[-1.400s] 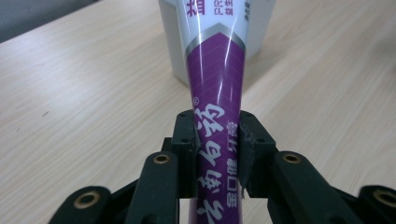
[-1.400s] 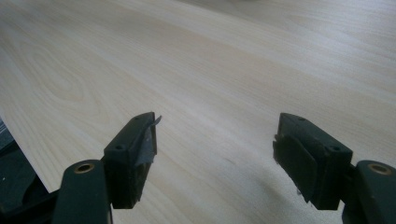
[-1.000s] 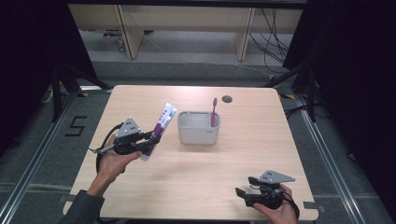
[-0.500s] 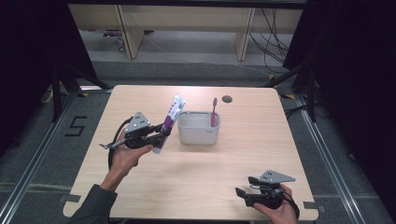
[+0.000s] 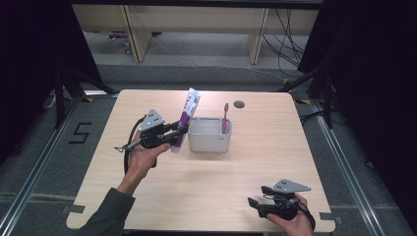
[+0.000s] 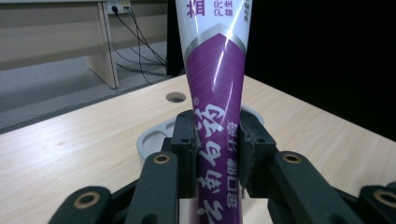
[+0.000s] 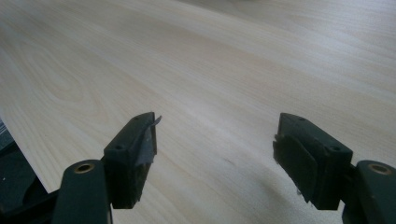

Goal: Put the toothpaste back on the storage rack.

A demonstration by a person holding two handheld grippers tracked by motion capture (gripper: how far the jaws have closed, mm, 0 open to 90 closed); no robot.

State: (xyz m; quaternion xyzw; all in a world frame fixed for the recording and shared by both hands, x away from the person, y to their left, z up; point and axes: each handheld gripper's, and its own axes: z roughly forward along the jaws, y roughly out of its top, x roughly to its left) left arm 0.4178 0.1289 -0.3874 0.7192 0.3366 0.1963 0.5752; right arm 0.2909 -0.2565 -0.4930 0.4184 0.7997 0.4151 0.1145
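1. Lower right of the high view: my right gripper (image 5: 259,205) rests low on the pale wood-grain table (image 5: 206,191), jaws apart, nothing between them.
2. Centre left: my left gripper (image 5: 173,136) is clamped on the glossy purple-and-white toothpaste tube (image 5: 185,120), held upright, slightly tilted.
3. Just beyond: the grey plastic bin (image 5: 210,135) holds a pink toothbrush (image 5: 225,118).

The toothpaste tube (image 6: 217,107) is cut off by the left gripper view's top and bottom edges.
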